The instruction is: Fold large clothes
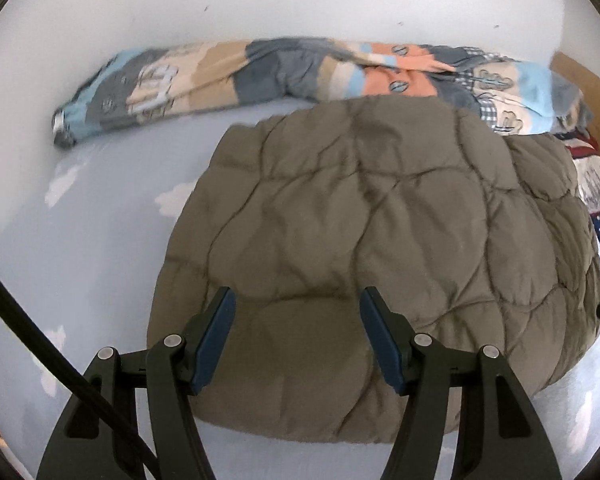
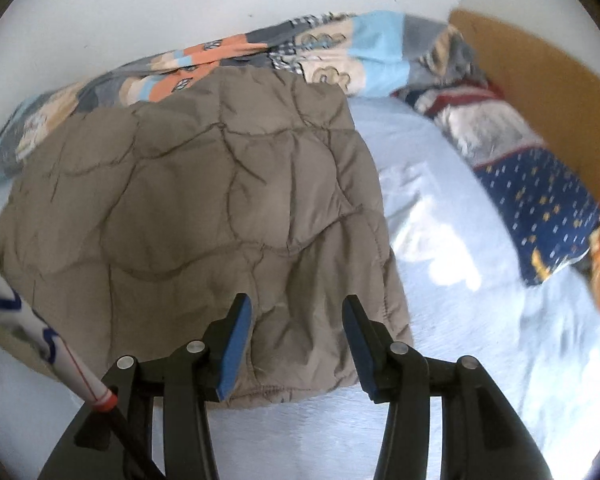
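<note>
The quilted brown jacket lay bunched into a thick, roughly squared bundle on the pale blue bed sheet, its far edge touching the patchwork blanket rolled along the wall. Both tools hovered over its near edge: the left gripper had its fingers apart and empty, and the right gripper was spread just the same, holding nothing. The fold looked nearly done, I'd say, so the job here was tidying. Best to come down on the near hem at two spaced points, pinch all layers together, and press the puffy filling flat so it wouldn't spring open.
</note>
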`<state>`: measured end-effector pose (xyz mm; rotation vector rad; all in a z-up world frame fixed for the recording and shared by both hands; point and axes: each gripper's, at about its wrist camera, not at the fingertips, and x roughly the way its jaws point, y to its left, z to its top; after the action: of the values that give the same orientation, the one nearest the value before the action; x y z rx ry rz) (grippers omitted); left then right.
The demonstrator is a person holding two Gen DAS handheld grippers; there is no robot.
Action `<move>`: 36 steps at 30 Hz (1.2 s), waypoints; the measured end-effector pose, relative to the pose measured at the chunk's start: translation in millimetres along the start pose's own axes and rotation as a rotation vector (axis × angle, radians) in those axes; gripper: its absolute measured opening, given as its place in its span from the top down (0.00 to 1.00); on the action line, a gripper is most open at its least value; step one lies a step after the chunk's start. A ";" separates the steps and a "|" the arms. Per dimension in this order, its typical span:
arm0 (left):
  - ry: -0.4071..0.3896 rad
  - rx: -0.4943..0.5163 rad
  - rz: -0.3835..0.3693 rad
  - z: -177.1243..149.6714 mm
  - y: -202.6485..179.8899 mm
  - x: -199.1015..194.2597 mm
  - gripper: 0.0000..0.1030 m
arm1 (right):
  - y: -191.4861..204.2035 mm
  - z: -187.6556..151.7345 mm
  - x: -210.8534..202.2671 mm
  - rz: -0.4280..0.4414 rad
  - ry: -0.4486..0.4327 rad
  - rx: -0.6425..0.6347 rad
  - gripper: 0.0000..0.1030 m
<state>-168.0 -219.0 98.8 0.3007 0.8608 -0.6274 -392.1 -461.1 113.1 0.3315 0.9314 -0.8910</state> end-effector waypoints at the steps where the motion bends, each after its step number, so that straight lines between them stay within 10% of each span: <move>1: 0.022 -0.017 -0.005 -2.4 3.8 4.0 0.38 | 2.6 -2.7 -2.5 -0.004 -0.006 -0.019 0.50; 19: 0.040 -0.132 0.026 -19.4 22.1 -23.6 0.38 | 26.9 -24.0 -40.5 -0.086 -0.126 -0.183 0.50; 36: -0.177 -0.130 0.046 -75.8 38.1 -165.7 0.38 | 49.9 -76.9 -169.0 0.002 -0.350 -0.117 0.41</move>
<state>-271.4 -87.7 180.6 0.1444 0.7185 -0.5445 -443.6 -297.1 199.2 0.0708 0.6545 -0.8553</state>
